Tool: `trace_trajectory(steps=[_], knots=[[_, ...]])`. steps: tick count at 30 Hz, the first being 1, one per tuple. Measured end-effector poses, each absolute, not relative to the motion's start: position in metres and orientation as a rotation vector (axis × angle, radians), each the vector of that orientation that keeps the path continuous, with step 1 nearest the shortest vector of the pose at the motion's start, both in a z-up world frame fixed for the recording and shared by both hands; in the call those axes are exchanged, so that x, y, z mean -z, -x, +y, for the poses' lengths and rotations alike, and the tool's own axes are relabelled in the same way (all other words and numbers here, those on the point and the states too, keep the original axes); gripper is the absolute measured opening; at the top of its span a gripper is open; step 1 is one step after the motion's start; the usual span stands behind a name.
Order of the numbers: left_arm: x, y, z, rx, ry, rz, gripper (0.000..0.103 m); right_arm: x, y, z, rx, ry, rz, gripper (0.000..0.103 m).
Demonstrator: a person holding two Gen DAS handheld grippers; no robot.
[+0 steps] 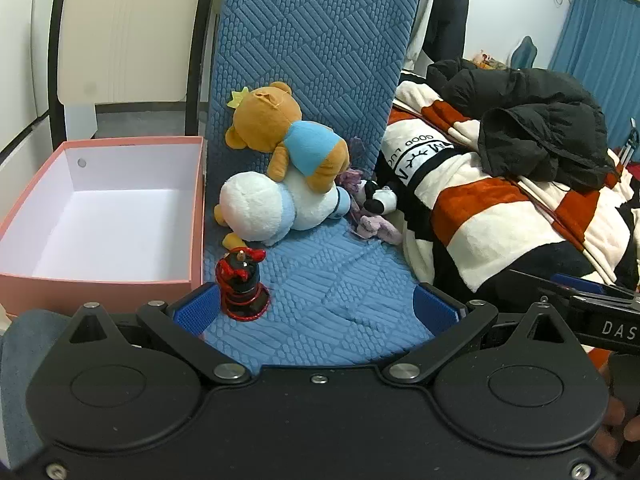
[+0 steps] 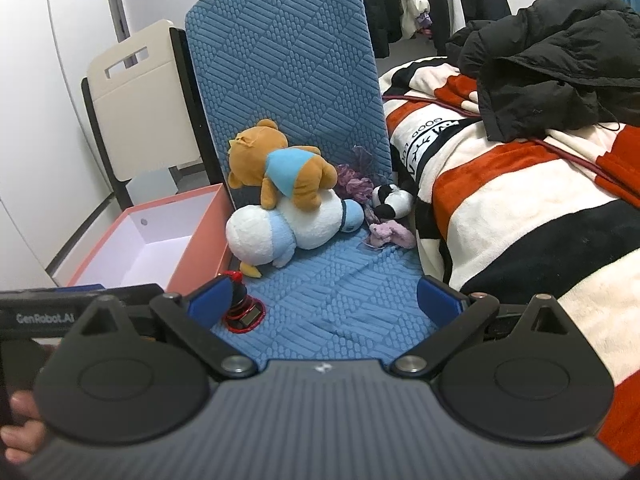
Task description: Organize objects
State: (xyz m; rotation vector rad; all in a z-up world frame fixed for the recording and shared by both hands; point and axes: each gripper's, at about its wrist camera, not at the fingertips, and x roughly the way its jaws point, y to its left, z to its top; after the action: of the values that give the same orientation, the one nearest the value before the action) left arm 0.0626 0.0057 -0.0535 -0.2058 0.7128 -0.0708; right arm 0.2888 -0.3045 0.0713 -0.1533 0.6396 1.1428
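Both tools, left tool and right tool, wide, holding nothing; small red-black figurine at blue quilted seat cushion front-left corner, just beside left tool's blue finger pad.

blue chair seat | white plush, red-black figurine, purple, maybe cloth, scrap

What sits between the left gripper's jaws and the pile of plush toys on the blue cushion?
Only the small red-and-black figurine, upright near the left gripper, whose jaws are open. Beyond it the blue cushion is bare up to the white plush, in the left wrist view.
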Motion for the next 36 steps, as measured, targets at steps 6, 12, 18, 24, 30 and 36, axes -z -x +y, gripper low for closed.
trace_trajectory(steps=[6,12,18,24,30,36], knots=[[0.052,-0.061,0.004,0.056,0.203,0.705,0.102,-0.071,-0.292,-0.309,-1.135,0.131,0.626,0.101],[0.049,-0.059,0.004,0.050,0.201,0.691,0.102,-0.070,-0.294,-0.311,-1.125,0.124,0.640,0.101],[0.048,-0.060,0.003,0.042,0.193,0.693,0.099,-0.071,-0.293,-0.312,-1.153,0.117,0.640,0.101],[0.050,-0.063,0.003,0.047,0.197,0.706,0.099,-0.070,-0.297,-0.311,-1.155,0.091,0.651,0.101],[0.053,-0.073,0.005,0.082,0.213,0.706,0.096,-0.064,-0.297,-0.308,-1.159,0.078,0.665,0.086],[0.067,-0.091,-0.001,0.078,0.190,0.727,0.096,-0.050,-0.303,-0.301,-1.133,0.075,0.670,0.081]])
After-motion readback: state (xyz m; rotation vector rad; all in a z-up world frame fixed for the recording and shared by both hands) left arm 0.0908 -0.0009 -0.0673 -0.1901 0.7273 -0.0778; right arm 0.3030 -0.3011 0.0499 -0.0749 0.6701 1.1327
